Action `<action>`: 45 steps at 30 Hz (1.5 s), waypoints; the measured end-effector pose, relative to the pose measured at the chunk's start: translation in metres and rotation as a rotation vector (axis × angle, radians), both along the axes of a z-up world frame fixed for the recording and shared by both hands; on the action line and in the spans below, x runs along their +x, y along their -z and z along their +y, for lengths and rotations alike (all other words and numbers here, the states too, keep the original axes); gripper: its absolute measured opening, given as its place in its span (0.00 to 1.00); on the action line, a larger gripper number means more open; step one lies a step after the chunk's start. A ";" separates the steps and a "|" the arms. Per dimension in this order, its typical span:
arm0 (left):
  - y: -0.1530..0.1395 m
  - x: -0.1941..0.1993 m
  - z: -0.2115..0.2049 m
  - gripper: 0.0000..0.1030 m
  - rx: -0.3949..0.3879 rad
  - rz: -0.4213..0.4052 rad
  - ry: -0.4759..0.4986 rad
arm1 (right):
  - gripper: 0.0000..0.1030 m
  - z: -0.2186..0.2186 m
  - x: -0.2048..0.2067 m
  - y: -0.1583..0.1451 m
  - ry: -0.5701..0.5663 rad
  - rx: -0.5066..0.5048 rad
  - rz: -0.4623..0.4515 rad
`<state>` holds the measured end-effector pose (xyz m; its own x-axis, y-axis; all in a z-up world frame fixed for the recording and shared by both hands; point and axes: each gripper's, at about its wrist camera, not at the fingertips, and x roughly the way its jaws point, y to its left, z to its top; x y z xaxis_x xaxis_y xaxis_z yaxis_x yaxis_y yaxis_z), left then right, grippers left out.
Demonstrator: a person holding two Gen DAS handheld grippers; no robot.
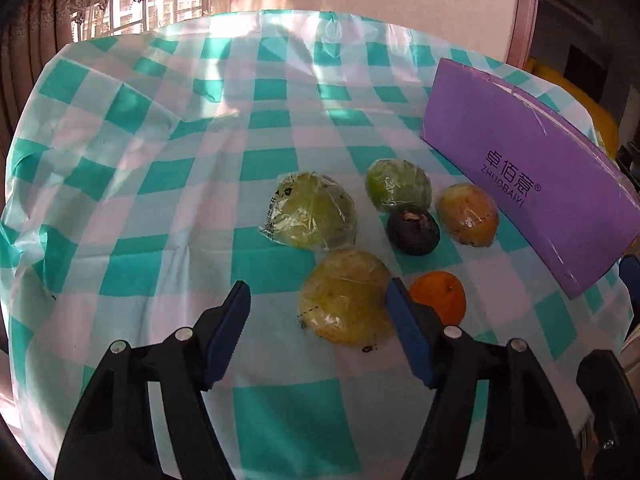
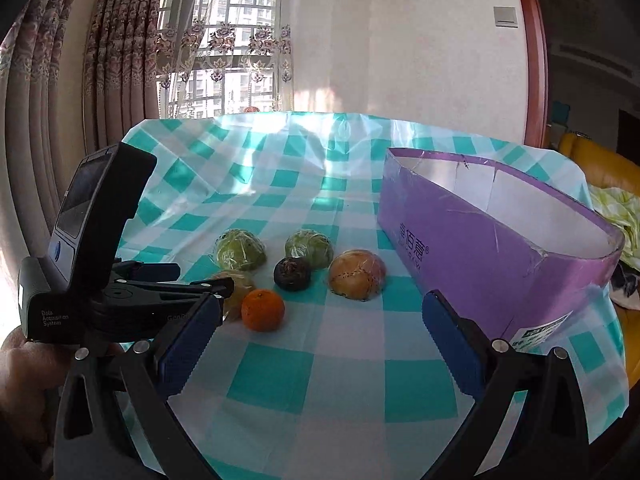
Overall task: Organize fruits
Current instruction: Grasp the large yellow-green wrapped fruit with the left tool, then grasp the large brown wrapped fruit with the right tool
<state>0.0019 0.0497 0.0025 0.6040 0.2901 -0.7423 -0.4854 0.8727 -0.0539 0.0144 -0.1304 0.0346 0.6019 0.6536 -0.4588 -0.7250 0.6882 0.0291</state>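
Note:
Several fruits lie on the checked tablecloth (image 1: 160, 184). In the left wrist view, a wrapped yellow-green fruit (image 1: 346, 298) lies just ahead of my open left gripper (image 1: 318, 296). An orange (image 1: 442, 296) sits behind the right fingertip. Farther off lie two wrapped green fruits (image 1: 310, 212) (image 1: 398, 184), a dark fruit (image 1: 414, 230) and a wrapped yellow-brown fruit (image 1: 468, 214). In the right wrist view, my right gripper (image 2: 320, 312) is open and empty, short of the orange (image 2: 263, 309), the dark fruit (image 2: 292, 273) and the wrapped brown fruit (image 2: 357, 274). The left gripper's body (image 2: 120, 300) shows at left.
A purple open box (image 2: 480, 256) stands at the right of the fruits; it also shows in the left wrist view (image 1: 532, 176). Behind the round table are curtains (image 2: 120, 60), a window and a wall. A yellow sofa (image 2: 600, 168) is at far right.

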 end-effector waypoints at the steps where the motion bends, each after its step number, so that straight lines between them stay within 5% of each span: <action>1: 0.000 0.001 0.000 0.68 0.002 0.003 0.001 | 0.95 -0.001 0.002 0.000 0.002 0.004 0.008; 8: 0.008 0.010 -0.006 0.67 0.001 0.069 0.077 | 0.95 -0.004 0.006 0.001 0.003 0.019 0.030; 12: 0.009 0.017 -0.006 0.79 0.052 0.109 0.087 | 0.95 -0.005 0.009 0.003 0.002 0.024 0.044; 17: 0.015 0.024 -0.002 0.80 0.050 0.138 0.111 | 0.95 -0.005 0.010 0.004 -0.002 0.031 0.048; 22: 0.015 0.025 -0.009 0.61 0.061 0.135 0.172 | 0.95 -0.007 0.015 0.006 -0.001 0.041 0.077; 33: 0.012 0.002 0.027 0.58 0.001 0.085 -0.045 | 0.95 -0.003 0.019 0.010 -0.002 0.029 0.104; 40: 0.015 0.009 0.016 0.73 0.056 0.120 -0.012 | 0.95 0.001 0.019 0.012 -0.004 0.005 0.107; 45: 0.013 0.009 0.008 0.58 0.102 0.119 -0.020 | 0.95 0.006 0.021 0.013 0.001 -0.022 0.120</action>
<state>0.0112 0.0580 -0.0108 0.5072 0.3783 -0.7744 -0.5000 0.8610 0.0931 0.0354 -0.1244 0.0219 0.5428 0.6419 -0.5416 -0.7162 0.6906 0.1006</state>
